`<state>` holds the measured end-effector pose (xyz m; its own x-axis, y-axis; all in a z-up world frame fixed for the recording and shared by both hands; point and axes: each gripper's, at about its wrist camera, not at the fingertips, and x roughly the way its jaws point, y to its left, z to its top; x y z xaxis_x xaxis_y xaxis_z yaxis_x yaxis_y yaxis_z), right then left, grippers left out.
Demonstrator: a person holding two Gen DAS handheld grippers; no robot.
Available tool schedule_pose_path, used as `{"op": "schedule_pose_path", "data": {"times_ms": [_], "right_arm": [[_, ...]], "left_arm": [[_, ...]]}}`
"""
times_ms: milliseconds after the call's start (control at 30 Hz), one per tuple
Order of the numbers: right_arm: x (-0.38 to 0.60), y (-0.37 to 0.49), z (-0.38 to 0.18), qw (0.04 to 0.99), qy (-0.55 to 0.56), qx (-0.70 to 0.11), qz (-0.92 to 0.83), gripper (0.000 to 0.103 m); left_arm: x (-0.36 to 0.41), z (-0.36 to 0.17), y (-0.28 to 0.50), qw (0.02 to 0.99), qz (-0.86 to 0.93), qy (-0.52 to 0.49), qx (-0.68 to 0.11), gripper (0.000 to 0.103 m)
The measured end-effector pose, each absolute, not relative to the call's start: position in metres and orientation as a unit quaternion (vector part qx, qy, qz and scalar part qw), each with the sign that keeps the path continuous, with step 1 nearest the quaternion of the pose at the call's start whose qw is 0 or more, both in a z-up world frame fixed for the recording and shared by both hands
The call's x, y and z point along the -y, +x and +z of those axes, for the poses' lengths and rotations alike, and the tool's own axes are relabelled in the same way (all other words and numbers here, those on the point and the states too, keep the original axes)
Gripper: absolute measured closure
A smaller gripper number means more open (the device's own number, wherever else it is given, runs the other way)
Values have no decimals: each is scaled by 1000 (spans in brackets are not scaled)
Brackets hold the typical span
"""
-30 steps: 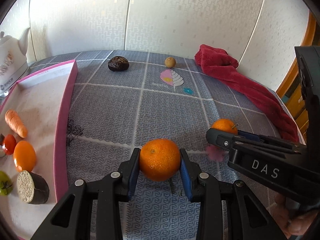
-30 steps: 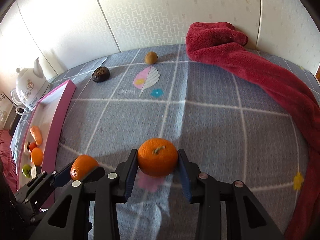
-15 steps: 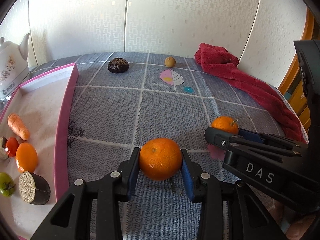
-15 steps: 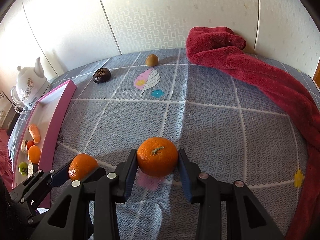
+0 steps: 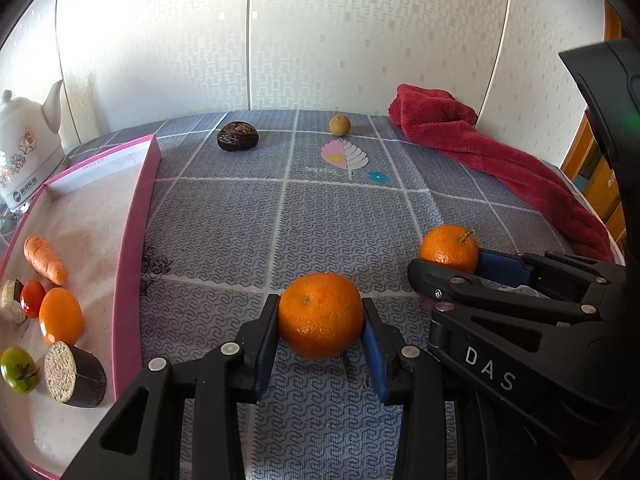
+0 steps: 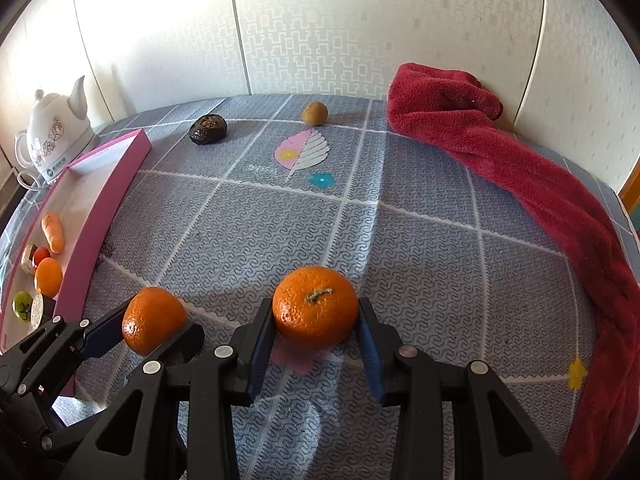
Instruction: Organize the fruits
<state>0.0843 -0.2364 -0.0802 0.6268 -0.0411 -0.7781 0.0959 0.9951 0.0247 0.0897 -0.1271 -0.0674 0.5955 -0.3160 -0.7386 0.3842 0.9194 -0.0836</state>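
I am working over a grey patterned tablecloth (image 6: 400,264) against a pale panelled wall, a red towel (image 6: 520,184) trailing down the right side and a pink tray (image 5: 132,272) of sorted produce lying to the left. My left gripper (image 5: 320,340) is clamping a stemless orange (image 5: 320,316), and my right gripper (image 6: 316,328) is clamping a stemmed orange (image 6: 316,306), both just above the cloth. By my judgement I am carrying both trayward, needing a leftward swing clear of the rim.
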Motion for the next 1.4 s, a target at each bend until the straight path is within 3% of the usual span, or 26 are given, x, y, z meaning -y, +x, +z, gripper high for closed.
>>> {"op": "schedule_pose_path", "data": {"times_ms": [1400], "right_arm": [[233, 79, -80, 904, 43, -425, -38, 64]], "left_arm": [[102, -50, 72, 883, -207, 1, -421, 66]]}}
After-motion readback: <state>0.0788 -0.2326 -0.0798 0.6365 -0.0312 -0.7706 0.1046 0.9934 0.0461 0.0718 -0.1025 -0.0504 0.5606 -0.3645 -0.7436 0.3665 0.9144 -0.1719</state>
